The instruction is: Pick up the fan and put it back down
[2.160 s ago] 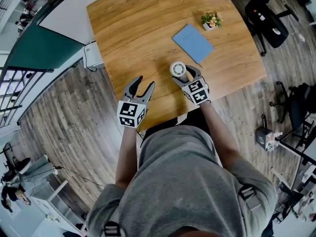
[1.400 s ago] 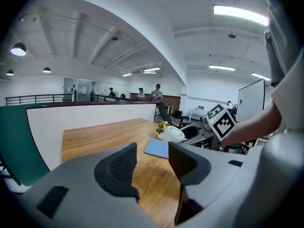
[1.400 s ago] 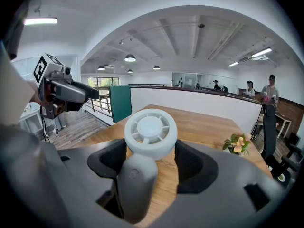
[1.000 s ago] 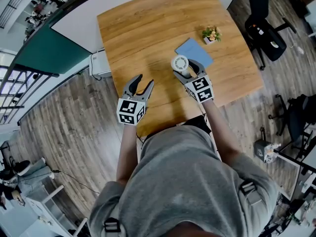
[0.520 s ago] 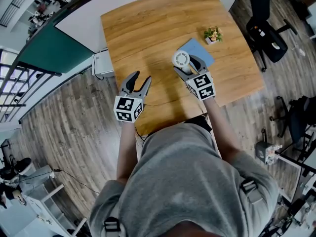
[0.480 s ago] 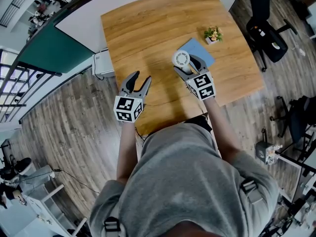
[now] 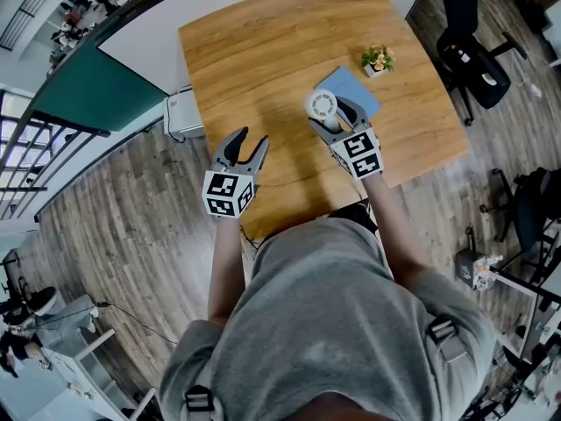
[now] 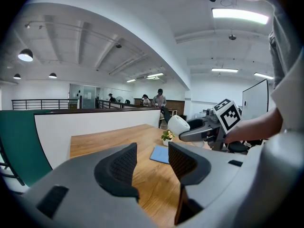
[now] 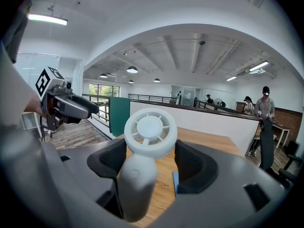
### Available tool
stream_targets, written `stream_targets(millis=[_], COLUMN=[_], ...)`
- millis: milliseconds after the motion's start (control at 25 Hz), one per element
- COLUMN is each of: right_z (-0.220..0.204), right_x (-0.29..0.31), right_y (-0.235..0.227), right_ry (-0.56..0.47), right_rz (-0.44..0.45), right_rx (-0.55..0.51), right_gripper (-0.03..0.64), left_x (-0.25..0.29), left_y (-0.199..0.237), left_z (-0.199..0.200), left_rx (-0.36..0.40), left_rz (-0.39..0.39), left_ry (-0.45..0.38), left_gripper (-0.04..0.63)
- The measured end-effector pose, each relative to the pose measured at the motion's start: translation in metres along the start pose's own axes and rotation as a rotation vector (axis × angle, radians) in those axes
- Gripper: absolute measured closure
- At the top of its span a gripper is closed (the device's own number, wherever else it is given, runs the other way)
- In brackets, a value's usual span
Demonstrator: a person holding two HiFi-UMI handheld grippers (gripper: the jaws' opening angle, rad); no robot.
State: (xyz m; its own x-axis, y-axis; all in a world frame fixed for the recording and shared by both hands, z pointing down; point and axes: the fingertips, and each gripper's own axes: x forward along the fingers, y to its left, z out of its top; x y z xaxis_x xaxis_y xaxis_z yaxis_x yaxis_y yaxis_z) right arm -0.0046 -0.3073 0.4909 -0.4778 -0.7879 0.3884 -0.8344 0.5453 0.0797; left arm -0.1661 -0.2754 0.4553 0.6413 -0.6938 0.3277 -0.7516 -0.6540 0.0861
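Note:
The white hand-held fan has a round grille head and a thick handle. My right gripper is shut on it, and its jaws press the fan from both sides. In the head view the fan hangs above the wooden table, over the near edge of a blue notebook, in the right gripper. My left gripper hovers over the table's near left part, open and empty. From the left gripper, the fan shows to the right.
A small potted plant stands beyond the notebook near the table's right edge. A white box sits on the floor by the table's left side. Black office chairs stand to the right. The person's body is close to the near edge.
The right gripper has lifted the fan a little higher off the table. The left gripper has barely moved and stays open.

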Motion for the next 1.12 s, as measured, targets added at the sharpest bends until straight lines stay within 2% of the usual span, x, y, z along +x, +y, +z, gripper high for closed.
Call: stream_targets(millis=[480,1120], right_z=[-0.004,-0.037], right_x=[-0.005,-0.006], right_y=[-0.005,-0.001], right_ry=[0.001,0.051], right_rz=[-0.021,-0.021], right_rx=[0.01,0.044], right_gripper=[0.288,0.288], left_x=[0.002,0.006], left_y=[-0.003,-0.012], left_z=[-0.002,-0.03], left_rx=[-0.002,-0.032], left_rz=[-0.006,-0.013], left_ry=[0.009,0.069], left_gripper=[0.374,0.374])
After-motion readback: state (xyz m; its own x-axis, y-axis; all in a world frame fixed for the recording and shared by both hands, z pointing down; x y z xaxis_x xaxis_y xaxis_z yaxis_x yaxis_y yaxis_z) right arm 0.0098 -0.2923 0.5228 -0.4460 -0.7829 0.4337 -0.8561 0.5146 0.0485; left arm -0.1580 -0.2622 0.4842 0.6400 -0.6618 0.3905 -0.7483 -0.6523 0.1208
